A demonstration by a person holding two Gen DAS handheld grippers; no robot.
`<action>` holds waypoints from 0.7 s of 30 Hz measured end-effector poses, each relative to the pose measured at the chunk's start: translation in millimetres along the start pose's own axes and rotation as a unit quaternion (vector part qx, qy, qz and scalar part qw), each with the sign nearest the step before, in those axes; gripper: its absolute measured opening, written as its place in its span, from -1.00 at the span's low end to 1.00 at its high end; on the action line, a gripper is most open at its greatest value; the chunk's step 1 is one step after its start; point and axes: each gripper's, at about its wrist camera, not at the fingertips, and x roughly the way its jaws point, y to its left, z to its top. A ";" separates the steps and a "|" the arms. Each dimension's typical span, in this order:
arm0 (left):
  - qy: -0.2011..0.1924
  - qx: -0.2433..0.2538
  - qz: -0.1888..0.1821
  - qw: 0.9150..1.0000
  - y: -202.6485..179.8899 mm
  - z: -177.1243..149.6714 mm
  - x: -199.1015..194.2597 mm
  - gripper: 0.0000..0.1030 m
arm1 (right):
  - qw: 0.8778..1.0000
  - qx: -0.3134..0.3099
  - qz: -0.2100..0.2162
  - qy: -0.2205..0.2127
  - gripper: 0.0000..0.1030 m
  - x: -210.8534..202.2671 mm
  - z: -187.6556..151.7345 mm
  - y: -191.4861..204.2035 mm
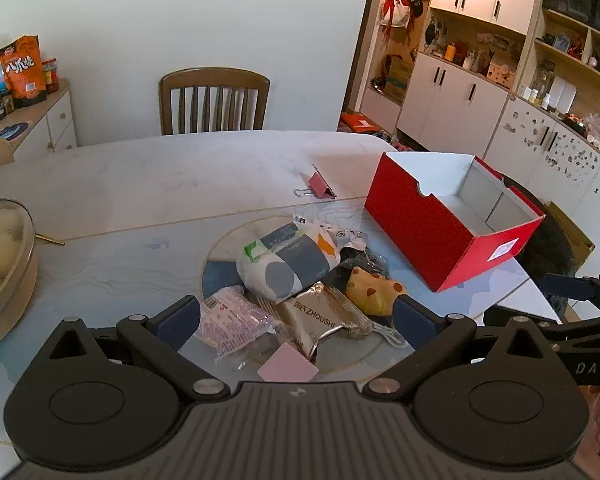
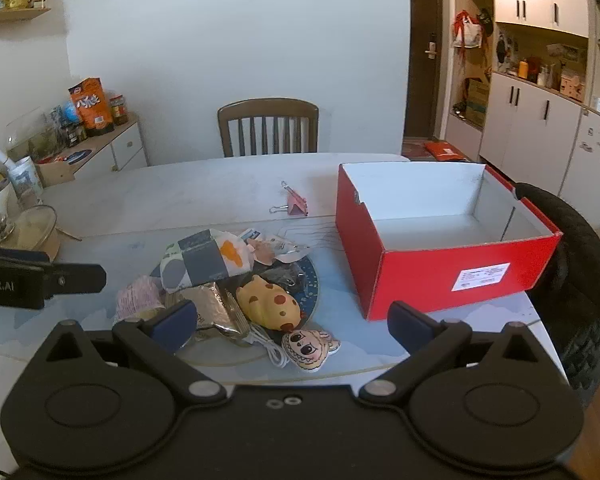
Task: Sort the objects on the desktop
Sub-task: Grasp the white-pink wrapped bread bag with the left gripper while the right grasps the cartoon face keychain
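Both claws spread wide, nothing between the pads: left gripper hovers over the near edge of the pile, right gripper sits just right of it, toward the box

Pile is heaped on the round blue-and-glass turntable at the middle of the pale marble table. The open red cardboard box with white inside is near the pile on its right and looks empty, so probably nothing sorted yet

Handling guesses:
- white tissue pack with grey and orange print: light, soft, slick film; lies on top, pinch across the short side
- silver foil snack packet with ZHOUSHI lettering: thin, crinkly, slippery; take it by the crimped end seam
- pink-printed clear plastic sachet: limp and light, grab the middle, expect sag
- yellow squishy toy with brown spots: soft, compressible, easy; squeeze across the body
- flat cartoon-face plush charm: lies flat beside the white cable; edge pinch, likely to snag the cable
- pale pink square pad: flat on glass, hard to get under, slide to an edge first
- pink metal binder clip: alone, well apart beyond the pile; stiff, small, grip the folded body not the wire handles

Would start with the tissue pack, it buries the rest
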 end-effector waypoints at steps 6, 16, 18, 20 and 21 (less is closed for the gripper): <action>0.001 -0.007 0.005 1.000 2.4 -5.6 14.8 1.00 | 1.000 -0.021 0.015 0.010 0.93 13.0 -5.2 -5.5; -0.011 0.020 0.021 1.000 6.9 -17.6 36.3 1.00 | 0.999 -0.018 0.035 0.023 0.91 35.6 -17.4 -15.6; -0.009 0.031 0.022 0.999 8.3 -20.2 43.3 0.99 | 0.999 -0.017 0.040 0.026 0.88 40.1 -18.9 -18.0; -0.008 0.039 0.022 0.999 9.5 -21.4 49.6 0.99 | 0.998 -0.018 0.043 0.029 0.87 45.9 -20.4 -20.4; -0.007 0.045 0.023 0.999 9.7 -22.2 53.6 0.99 | 0.999 -0.019 0.041 0.031 0.85 48.8 -21.2 -21.0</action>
